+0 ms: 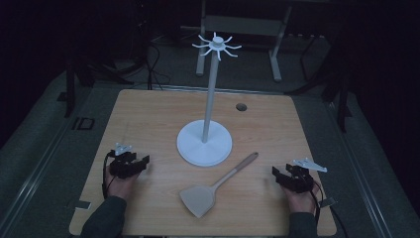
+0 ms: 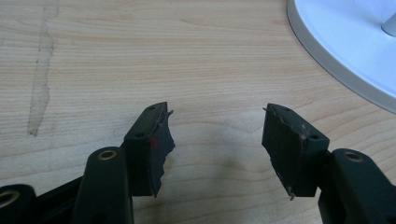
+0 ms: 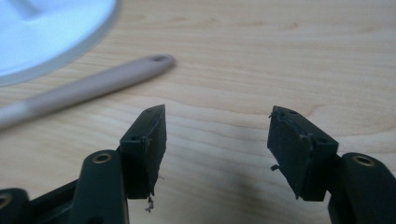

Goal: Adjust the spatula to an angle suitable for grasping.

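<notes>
A white hook stand (image 1: 212,89) rises from a round base (image 1: 204,144) at the middle of the wooden table (image 1: 148,114); its top carries several small hooks. A beige spatula (image 1: 218,186) lies flat in front of the base, blade toward me, handle end (image 3: 156,63) pointing up and right. My left gripper (image 1: 140,163) rests on the table at the left, open and empty, with the base's rim (image 2: 327,56) to its right. At the right my right gripper (image 1: 278,174) also rests open and empty, the spatula handle lying ahead of its left jaw.
A round cable hole (image 1: 241,106) sits in the table's far right part. Beyond the table stand a grey frame (image 1: 242,27) and dark cables on the floor. A pale streak (image 2: 39,84) marks the wood left of my left gripper.
</notes>
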Available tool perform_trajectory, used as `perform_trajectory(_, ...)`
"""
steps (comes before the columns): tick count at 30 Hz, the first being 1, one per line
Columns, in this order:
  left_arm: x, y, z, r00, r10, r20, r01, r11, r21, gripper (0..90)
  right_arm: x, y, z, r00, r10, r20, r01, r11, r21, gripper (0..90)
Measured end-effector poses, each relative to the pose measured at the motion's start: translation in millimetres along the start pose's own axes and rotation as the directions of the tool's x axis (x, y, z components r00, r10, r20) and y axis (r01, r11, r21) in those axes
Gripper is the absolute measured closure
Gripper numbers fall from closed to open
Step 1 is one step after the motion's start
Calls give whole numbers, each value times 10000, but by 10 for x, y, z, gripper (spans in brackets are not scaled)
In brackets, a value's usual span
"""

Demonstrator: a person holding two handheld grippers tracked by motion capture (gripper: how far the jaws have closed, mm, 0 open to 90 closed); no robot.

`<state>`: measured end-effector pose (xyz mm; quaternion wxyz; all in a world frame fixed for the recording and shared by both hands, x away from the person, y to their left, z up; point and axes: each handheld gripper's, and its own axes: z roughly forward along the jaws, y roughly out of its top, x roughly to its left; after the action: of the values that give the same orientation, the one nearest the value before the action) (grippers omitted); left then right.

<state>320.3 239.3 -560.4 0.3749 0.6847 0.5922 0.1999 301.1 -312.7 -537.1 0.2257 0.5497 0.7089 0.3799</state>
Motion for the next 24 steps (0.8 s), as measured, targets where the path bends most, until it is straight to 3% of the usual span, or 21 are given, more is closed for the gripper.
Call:
perform_trajectory(4,-11,2,-6,10000,1,17,-1,10000,-23,424,73,-50,-107,9990,-439,-82,439,9990,-2,353)
perform_trajectory(6,-16,5,-12,10000,37,81,-36,10000,-35,426,123,-63,-115,9971,-759,62,760,9970,-121,369)
perform_trajectory(15,-14,5,-5,9999,118,99,-118,9999,-36,429,293,-47,-65,9910,-1309,-269,1302,9912,-246,445)
perform_trajectory(19,-18,4,-4,9998,173,70,-173,9998,-20,427,411,-36,-69,9850,-1561,-733,1535,9874,-398,590)
perform_trajectory(24,-22,2,-1,9998,204,68,-204,9998,2,422,637,-42,-35,9635,-2324,-1333,2257,9721,-632,801)
